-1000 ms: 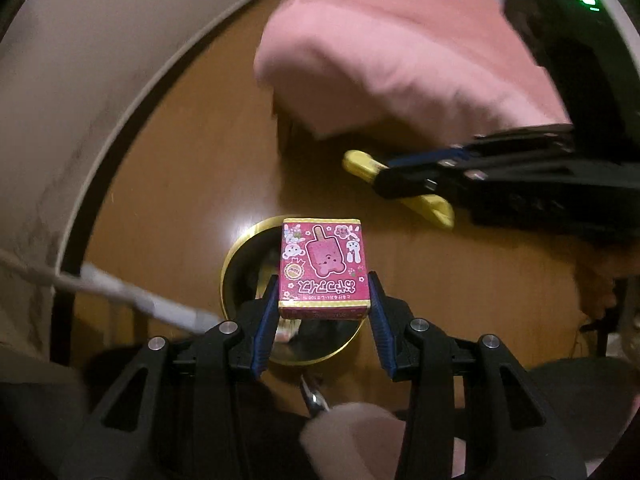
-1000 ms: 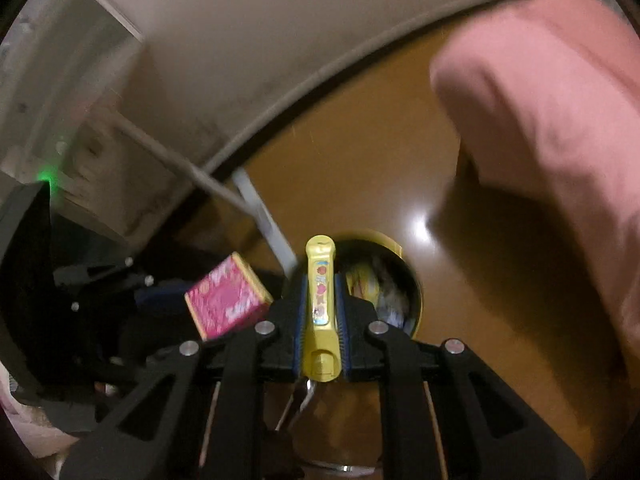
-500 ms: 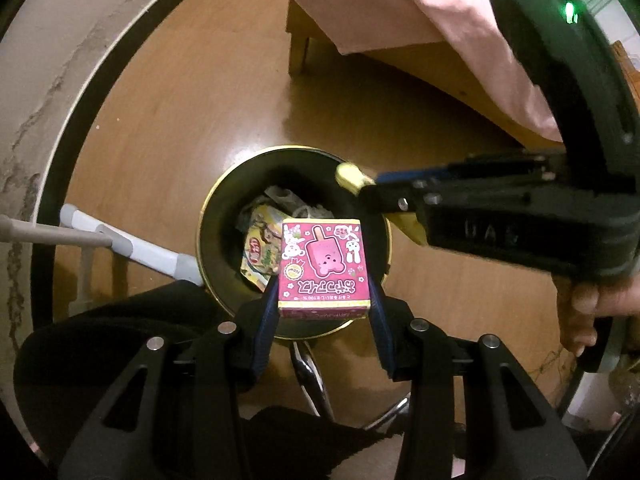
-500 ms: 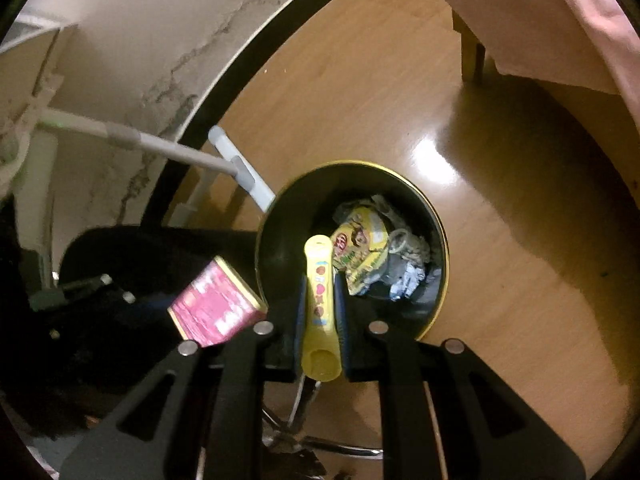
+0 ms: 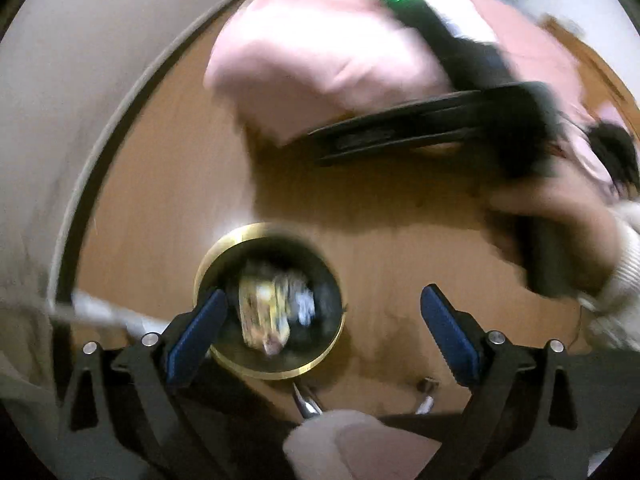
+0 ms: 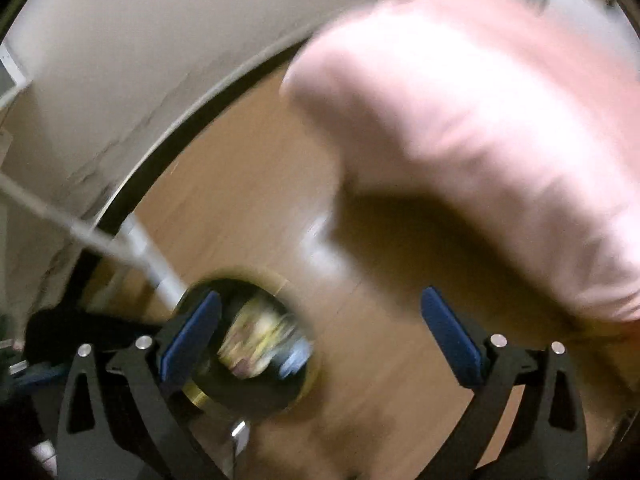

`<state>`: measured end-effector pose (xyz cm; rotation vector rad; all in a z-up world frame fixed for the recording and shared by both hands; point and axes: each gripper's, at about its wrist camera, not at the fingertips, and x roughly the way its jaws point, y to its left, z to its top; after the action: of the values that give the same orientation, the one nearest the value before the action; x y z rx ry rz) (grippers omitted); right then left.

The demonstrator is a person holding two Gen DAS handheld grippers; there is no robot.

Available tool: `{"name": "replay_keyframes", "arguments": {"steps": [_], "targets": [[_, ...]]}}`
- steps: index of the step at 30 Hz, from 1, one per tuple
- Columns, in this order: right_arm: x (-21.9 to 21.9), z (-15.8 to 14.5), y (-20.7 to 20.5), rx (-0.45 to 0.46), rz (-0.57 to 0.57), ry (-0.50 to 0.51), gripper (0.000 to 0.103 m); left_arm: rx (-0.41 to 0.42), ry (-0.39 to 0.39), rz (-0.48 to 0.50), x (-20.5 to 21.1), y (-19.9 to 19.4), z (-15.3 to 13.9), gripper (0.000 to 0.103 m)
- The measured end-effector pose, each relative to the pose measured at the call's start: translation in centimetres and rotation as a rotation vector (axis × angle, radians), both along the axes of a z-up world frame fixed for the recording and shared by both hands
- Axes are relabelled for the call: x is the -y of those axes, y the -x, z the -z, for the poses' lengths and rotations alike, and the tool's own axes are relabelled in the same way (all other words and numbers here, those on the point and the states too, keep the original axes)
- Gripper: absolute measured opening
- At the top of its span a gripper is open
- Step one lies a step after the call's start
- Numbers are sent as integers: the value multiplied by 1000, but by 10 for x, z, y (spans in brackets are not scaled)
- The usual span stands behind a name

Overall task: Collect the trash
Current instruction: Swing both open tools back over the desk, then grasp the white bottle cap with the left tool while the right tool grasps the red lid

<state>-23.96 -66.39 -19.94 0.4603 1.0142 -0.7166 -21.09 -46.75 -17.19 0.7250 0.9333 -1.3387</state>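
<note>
Both grippers' fingers apart, jaws just opened, nothing between: left gripper [image 5: 322,322], right gripper [image 6: 320,326]. Bin [image 5: 256,370] below left fingers. Trash [image 5: 266,310] inside: light, crinkly wrappers (blurred); pinch by edge.

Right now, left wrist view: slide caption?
Left gripper open and empty above the gold-rimmed trash bin, jaws just opened.

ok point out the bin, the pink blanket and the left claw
bin [image 5: 276,373]: left wrist view, near gold rim
pink blanket [image 6: 480,112]: right wrist view, top surface
left claw [image 5: 322,330]: left wrist view, midway between its open fingertips
</note>
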Motion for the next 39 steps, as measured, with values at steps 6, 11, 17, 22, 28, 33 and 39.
{"name": "replay_keyframes", "arguments": {"steps": [6, 11, 17, 22, 28, 33, 39], "targets": [[-9, -105, -2, 115, 25, 328, 97, 235, 259, -106, -48, -10, -121, 96], [-43, -166, -49, 354, -118, 252, 97, 324, 294, -515, -141, -119, -172, 96], [-126, -207, -140, 475, -380, 192, 97, 336, 222, -1078, -286, -269, -181, 96], [-194, -222, -184, 557, -534, 141, 97, 244, 182, -1270, -331, -360, -159, 83], [-236, -231, -207, 582, -611, 128, 97, 103, 162, -1363, -332, -424, -128, 55], [-234, -223, -224, 557, -627, 141, 97, 110, 150, -1359, -319, -448, -124, 55], [-224, -210, -235, 544, -623, 89, 97, 113, 112, -1383, -312, -461, -121, 49]]}}
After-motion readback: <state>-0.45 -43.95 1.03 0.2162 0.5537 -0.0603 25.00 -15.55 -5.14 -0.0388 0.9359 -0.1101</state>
